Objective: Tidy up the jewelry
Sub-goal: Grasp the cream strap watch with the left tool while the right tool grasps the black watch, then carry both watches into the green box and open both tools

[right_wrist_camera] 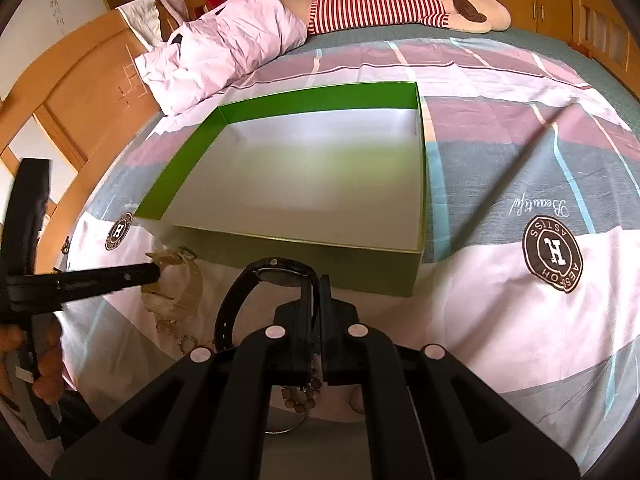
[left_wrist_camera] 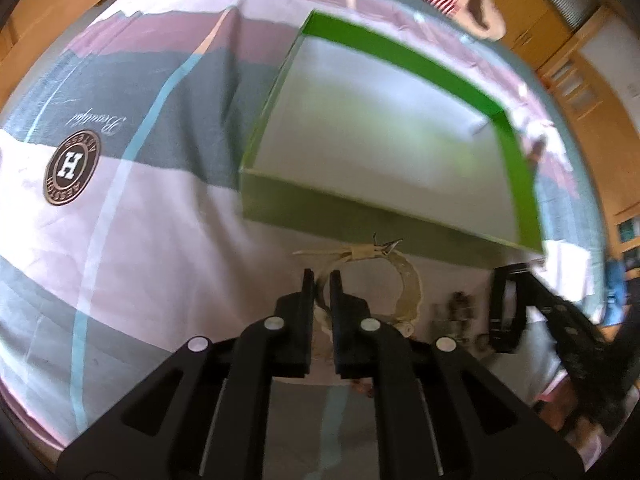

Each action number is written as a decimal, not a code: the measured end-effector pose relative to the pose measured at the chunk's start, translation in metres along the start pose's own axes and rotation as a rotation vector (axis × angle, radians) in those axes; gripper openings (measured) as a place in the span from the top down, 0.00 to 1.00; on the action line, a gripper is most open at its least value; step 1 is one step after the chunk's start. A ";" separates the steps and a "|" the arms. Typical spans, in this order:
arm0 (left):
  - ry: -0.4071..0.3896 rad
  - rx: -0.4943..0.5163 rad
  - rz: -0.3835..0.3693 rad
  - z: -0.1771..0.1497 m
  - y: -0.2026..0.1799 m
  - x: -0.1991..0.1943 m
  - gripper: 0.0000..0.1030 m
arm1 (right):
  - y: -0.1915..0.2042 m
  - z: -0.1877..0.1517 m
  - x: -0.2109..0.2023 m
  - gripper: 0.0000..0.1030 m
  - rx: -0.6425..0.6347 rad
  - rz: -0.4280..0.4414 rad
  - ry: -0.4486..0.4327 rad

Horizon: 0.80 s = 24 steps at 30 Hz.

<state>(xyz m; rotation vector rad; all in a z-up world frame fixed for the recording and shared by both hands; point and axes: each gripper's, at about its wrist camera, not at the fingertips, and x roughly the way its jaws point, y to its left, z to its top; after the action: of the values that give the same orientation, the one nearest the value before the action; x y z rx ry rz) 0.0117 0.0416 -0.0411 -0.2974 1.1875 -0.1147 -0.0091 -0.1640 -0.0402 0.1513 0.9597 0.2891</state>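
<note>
On the bed, just near the empty green cardboard box (right_wrist_camera: 296, 176), the left tool (left_wrist_camera: 322, 280) pinches the pale translucent watch's (left_wrist_camera: 404, 280) limp strap while the right tool (right_wrist_camera: 316, 284) clamps the black wristwatch's (right_wrist_camera: 256, 296) stiffer, springy band, both light, best held by straps.

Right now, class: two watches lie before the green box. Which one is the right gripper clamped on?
The black watch, dark band and round dark face, pinched by the right gripper. The pale translucent watch sits in the left gripper instead.
</note>
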 end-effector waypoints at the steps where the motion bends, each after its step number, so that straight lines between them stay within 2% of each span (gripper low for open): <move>1: -0.009 0.001 -0.024 0.000 0.000 -0.006 0.93 | 0.000 0.000 0.001 0.97 -0.003 0.001 0.004; 6: -0.020 0.000 -0.042 0.005 0.001 -0.009 0.93 | 0.008 -0.001 0.005 0.97 -0.029 -0.015 0.011; 13: -0.023 0.044 0.050 0.001 -0.004 -0.005 0.91 | 0.013 -0.004 0.013 0.97 -0.055 -0.052 0.022; 17: -0.055 0.073 0.037 0.000 -0.008 -0.016 0.96 | 0.016 -0.003 0.005 0.97 -0.056 -0.002 -0.025; 20: -0.114 0.120 0.076 -0.001 -0.016 -0.027 0.95 | 0.021 -0.001 -0.004 0.97 -0.074 0.021 -0.065; 24: -0.083 0.122 0.105 -0.001 -0.012 -0.021 0.95 | 0.023 -0.005 0.008 0.97 -0.084 0.002 -0.020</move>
<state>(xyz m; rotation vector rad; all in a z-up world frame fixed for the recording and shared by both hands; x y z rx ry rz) 0.0034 0.0351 -0.0192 -0.1313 1.1061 -0.0820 -0.0125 -0.1394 -0.0433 0.0777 0.9256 0.3285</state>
